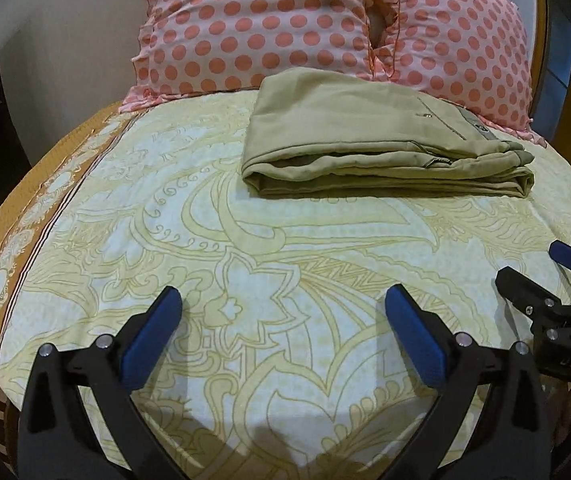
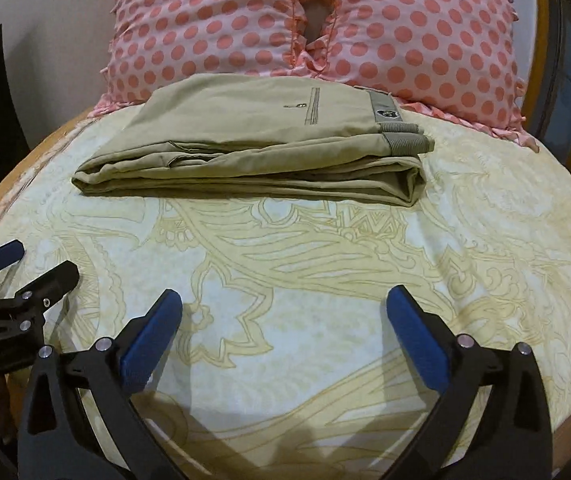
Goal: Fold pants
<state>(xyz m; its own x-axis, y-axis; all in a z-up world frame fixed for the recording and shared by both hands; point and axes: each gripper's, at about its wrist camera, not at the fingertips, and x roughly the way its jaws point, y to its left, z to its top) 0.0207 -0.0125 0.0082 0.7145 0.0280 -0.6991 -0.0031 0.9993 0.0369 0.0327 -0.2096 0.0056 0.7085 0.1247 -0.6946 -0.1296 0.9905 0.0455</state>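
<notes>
Two polka-dot pillows (floral bedsheet)

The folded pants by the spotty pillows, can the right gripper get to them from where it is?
Probably yes. The right gripper is open and holds nothing, and only bare bedsheet lies between it and the folded pants. The left gripper sits off to the side, not in the way.

Both wrist views low over bed, facing pillows, side by side, sharing folded pants
</notes>
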